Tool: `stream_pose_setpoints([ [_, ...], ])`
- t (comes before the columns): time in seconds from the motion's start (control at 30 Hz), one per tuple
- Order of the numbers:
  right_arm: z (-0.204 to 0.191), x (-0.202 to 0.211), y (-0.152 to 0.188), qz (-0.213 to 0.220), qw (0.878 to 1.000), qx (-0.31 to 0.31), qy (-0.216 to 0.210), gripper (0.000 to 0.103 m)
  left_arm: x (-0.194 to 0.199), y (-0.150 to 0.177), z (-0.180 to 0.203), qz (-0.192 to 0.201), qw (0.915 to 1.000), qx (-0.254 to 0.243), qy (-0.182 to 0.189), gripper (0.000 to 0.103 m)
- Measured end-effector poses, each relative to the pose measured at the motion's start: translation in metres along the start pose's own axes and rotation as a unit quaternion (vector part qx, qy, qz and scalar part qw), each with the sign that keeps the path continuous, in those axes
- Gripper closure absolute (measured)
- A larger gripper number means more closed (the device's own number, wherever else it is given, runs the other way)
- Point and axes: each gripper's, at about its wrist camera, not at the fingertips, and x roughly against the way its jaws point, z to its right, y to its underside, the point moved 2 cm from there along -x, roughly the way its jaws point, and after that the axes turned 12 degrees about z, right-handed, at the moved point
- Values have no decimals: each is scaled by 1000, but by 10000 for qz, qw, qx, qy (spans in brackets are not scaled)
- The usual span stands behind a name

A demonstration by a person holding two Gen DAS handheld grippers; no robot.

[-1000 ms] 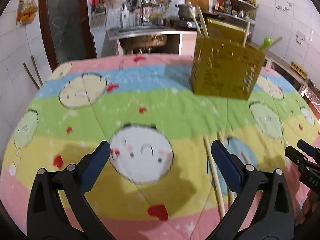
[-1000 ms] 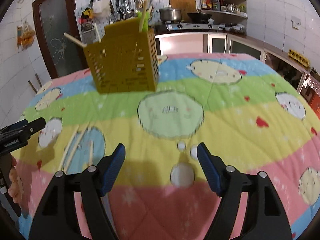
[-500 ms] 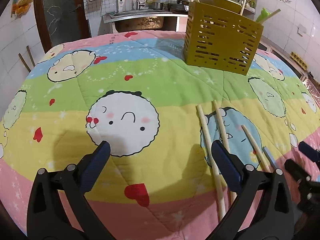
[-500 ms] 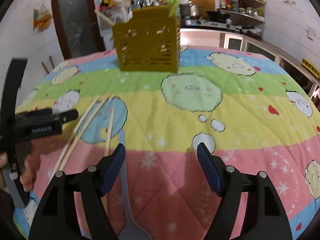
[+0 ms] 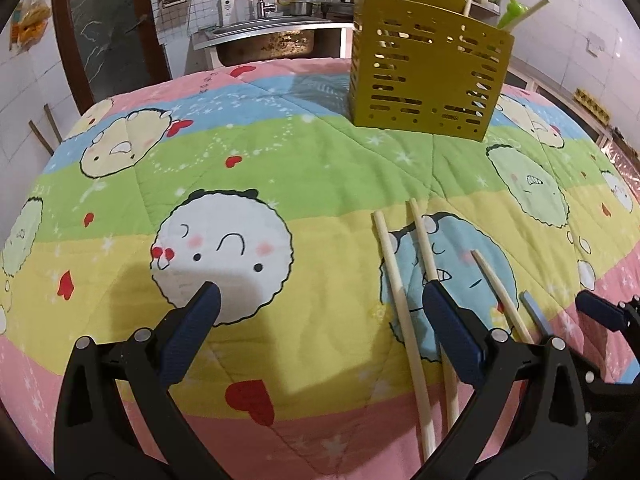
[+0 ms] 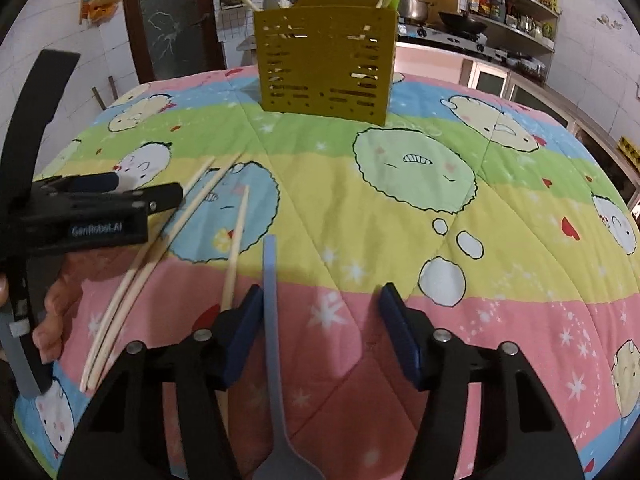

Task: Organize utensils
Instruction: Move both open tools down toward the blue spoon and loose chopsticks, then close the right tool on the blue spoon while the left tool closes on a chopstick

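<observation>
Right claw (image 6: 318, 312) apart, just been narrowing, grey spoon (image 6: 271, 280) between the pads — centre on handle before clamping. Left claw (image 5: 320, 300) apart, empty.

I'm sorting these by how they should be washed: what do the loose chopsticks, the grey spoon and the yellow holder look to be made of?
The chopsticks look like bare wood or bamboo: pale tan, matte, no gloss. The grey spoon seems plastic or silicone: even blue-grey colour, dull surface, no metallic glint. The yellow holder looks like moulded plastic: uniform mustard colour with neat punched slots, though painted metal cannot be ruled out.
</observation>
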Motion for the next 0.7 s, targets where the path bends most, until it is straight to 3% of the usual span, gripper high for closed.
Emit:
stream_pose_setpoints([
  [0.23, 1, -15, -12, -187, 9996, -120, 173, 64, -10, -2, 5, -125, 9999, -7, 70, 7],
  [0.33, 3, -19, -15, -252, 9992, -271, 165, 66, -13, -3, 6, -180, 9998, 44, 114, 9],
  [0.7, -5, -22, -16, -308, 9987, -175, 365, 72, -17, -9, 22, -371, 9985, -71, 392, 61],
])
